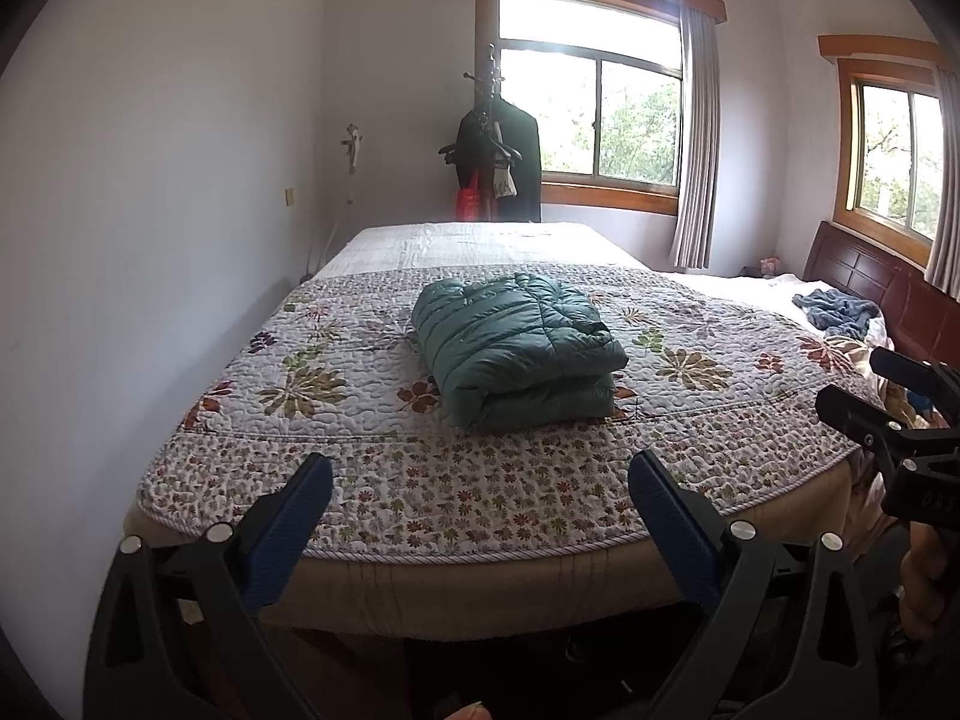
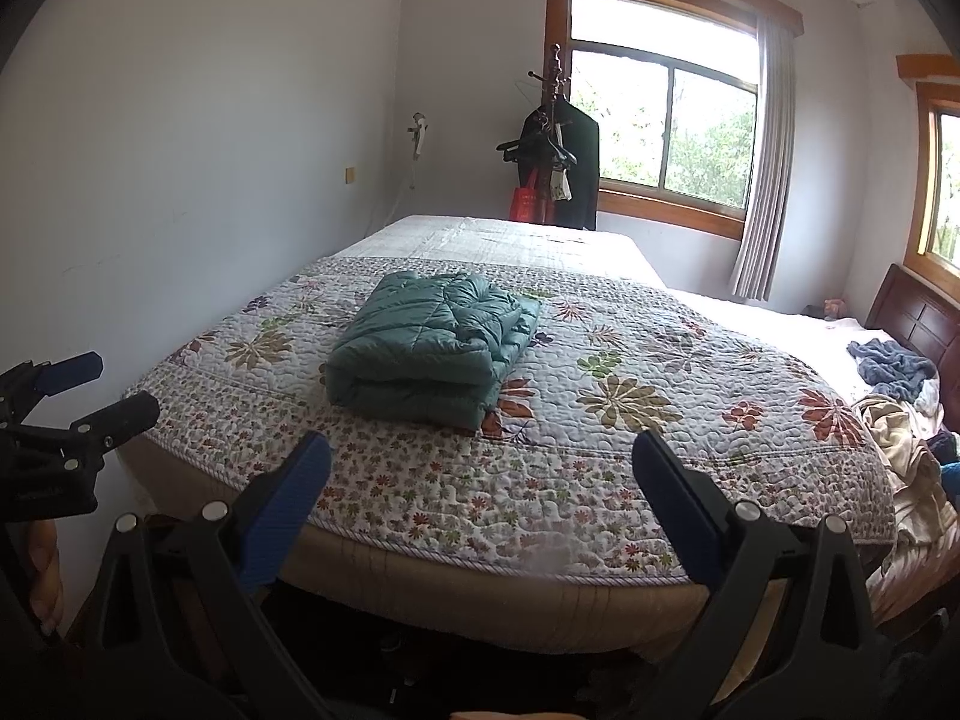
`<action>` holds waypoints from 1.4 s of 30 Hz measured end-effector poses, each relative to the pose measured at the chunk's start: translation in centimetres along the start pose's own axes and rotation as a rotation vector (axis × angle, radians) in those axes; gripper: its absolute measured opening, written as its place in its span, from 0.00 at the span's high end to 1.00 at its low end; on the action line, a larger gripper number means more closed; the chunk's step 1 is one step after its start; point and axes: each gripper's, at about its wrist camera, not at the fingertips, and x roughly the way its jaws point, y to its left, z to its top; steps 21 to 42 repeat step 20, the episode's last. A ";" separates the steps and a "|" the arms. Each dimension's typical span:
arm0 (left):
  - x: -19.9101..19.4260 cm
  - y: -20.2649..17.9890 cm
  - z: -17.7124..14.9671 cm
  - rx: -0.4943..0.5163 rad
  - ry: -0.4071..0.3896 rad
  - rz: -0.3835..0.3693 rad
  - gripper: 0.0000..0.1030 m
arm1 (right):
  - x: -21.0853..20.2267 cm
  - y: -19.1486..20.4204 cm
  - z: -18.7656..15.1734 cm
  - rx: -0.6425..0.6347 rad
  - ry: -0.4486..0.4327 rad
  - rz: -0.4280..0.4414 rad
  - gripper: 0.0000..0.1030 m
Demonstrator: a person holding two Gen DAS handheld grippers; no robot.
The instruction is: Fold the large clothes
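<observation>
The left gripper (image 1: 480,510) has its blue-padded fingers (image 1: 297,531) spread wide apart with nothing between them, hanging just short of the near edge of the bed (image 1: 480,588). The right gripper (image 2: 480,504) is likewise spread wide and empty, its blue pads (image 2: 678,510) held off the same near edge. Each one shows in the other's view: the right gripper sits at the far right side of the left wrist view, the left gripper at the far left side of the right wrist view, both level with one another and well apart. A hand (image 1: 927,582) grips the handle under the right gripper.

Straight ahead of both grippers, past a border strip of small flowers, a floral quilt (image 1: 336,372) covers the bed. On it lies the green puffer jacket (image 1: 516,348), folded into a thick, squarish bundle with its rounded fold facing the grippers. It rests ahead and between them, touching neither.

Farther ahead and to the right, a blue cloth (image 2: 894,366) and pale crumpled clothes (image 2: 900,444) lie heaped by a dark wooden headboard (image 2: 918,318). Beyond the bed's far end stands a coat rack (image 1: 495,138) hung with a dark garment, beside a window (image 1: 591,90) with a grey curtain (image 1: 699,144).
</observation>
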 end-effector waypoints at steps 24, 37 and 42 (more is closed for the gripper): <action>0.5 -0.2 -1.0 -0.010 0.015 -0.006 0.04 | 0.6 0.4 -0.3 -0.002 0.011 0.007 0.03; 0.5 -0.2 -1.0 -0.010 0.015 -0.006 0.04 | 0.6 0.4 -0.3 -0.002 0.011 0.007 0.03; 0.5 -0.2 -1.0 -0.010 0.015 -0.006 0.04 | 0.6 0.4 -0.3 -0.002 0.011 0.007 0.03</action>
